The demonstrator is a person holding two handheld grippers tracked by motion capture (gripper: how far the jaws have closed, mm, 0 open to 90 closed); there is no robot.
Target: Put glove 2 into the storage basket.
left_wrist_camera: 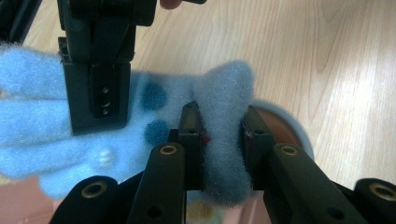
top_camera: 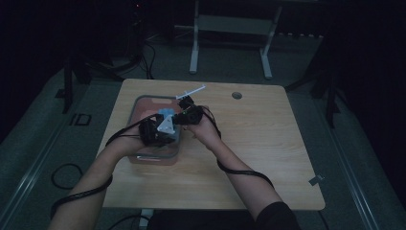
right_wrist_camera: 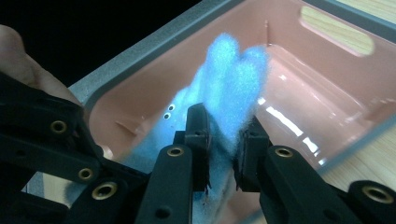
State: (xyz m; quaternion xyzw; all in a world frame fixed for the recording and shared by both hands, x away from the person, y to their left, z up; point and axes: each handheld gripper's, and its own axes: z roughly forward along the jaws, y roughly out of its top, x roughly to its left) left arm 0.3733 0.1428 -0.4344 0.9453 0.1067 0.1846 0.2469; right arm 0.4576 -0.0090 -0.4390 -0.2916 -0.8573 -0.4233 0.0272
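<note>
A fuzzy light-blue glove [top_camera: 166, 113] with dark blue dots hangs stretched between both grippers over a pink bin [top_camera: 143, 99] with a grey rim. In the left gripper view, my left gripper [left_wrist_camera: 222, 122] is shut on one bunched end of the glove [left_wrist_camera: 224, 88], and the right gripper's black jaw [left_wrist_camera: 97, 91] lies across the finger end. In the right gripper view, my right gripper [right_wrist_camera: 224, 127] is shut on the glove [right_wrist_camera: 233, 77] above the bin's inside [right_wrist_camera: 299, 79]. The left gripper [top_camera: 155, 130] and right gripper [top_camera: 189, 115] are close together.
The bin stands on the left half of a wooden table [top_camera: 258, 139]. A round cable hole [top_camera: 236, 95] sits near the far edge. A thin white rod [top_camera: 190, 90] pokes out beyond the right gripper. White stand legs [top_camera: 194, 52] rise behind the table.
</note>
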